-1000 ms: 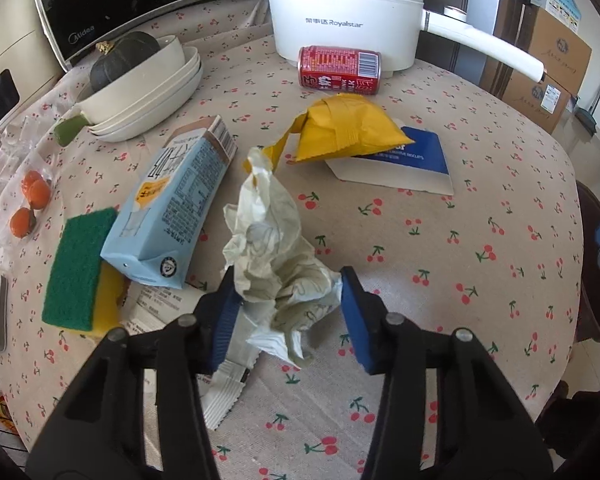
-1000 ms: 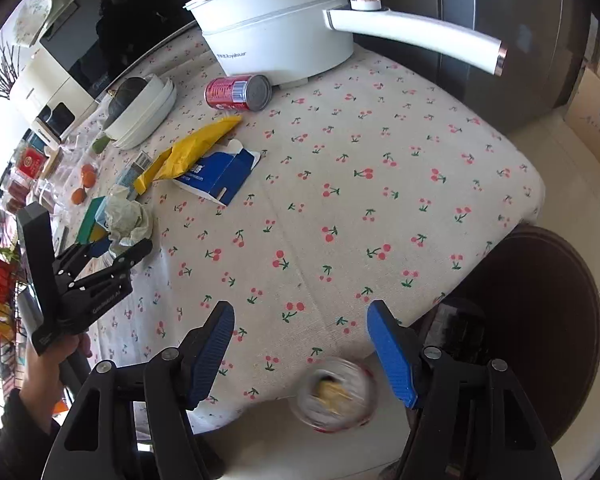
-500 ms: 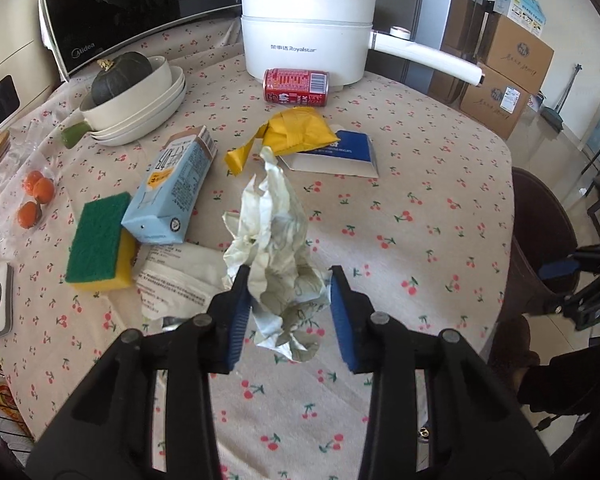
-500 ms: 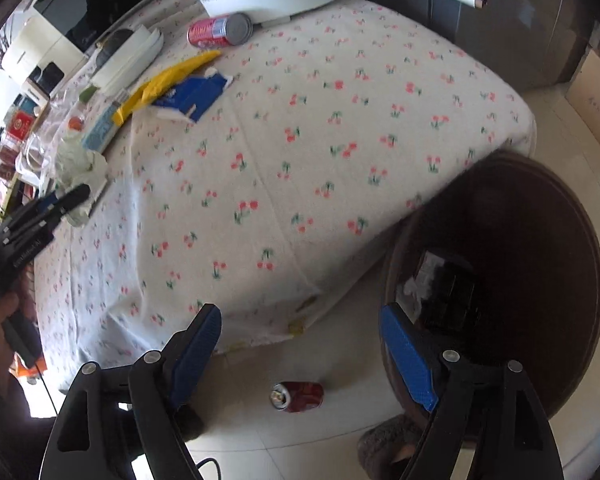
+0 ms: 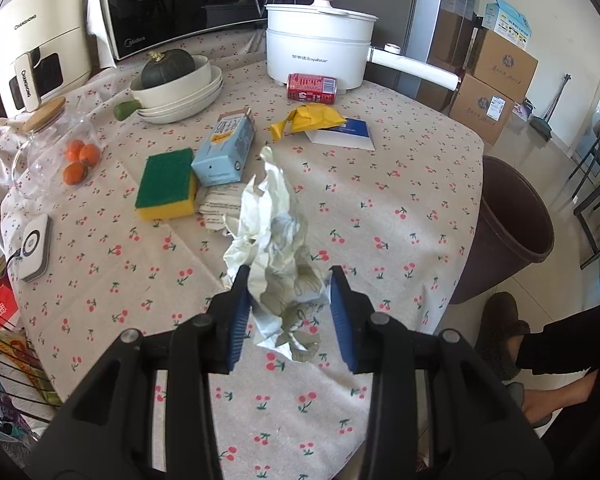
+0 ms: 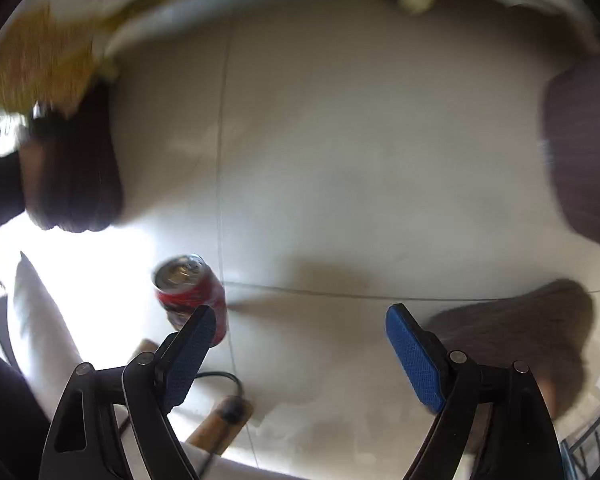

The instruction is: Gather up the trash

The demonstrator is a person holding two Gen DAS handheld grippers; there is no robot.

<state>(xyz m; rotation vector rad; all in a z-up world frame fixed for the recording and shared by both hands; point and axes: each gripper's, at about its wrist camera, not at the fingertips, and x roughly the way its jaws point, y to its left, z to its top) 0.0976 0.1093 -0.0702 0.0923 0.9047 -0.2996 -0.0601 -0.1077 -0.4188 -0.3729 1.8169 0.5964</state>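
Note:
My left gripper (image 5: 288, 316) is shut on a crumpled white paper wad (image 5: 274, 248) and holds it above the cherry-print tablecloth (image 5: 400, 216). A brown trash bin (image 5: 508, 224) stands on the floor beside the table's right edge. On the table lie a red can (image 5: 312, 87), a yellow wrapper (image 5: 312, 118), a blue-white packet (image 5: 348, 133), a light blue carton (image 5: 226, 148) and printed paper (image 5: 216, 210). My right gripper (image 6: 300, 344) is open and empty, low over the floor, with a red can (image 6: 190, 294) lying on the tiles by its left finger.
On the table stand a white electric pot (image 5: 320, 54), stacked bowls with a squash (image 5: 180, 84), a green-yellow sponge (image 5: 166, 182) and a bag of oranges (image 5: 78, 158). Cardboard boxes (image 5: 496, 80) stand at the back right. A slipper (image 6: 532, 328) is on the floor.
My left gripper has risen and pulled back with the paper wad. My right gripper has dropped from beside the table to just above the floor, close to the fallen can.

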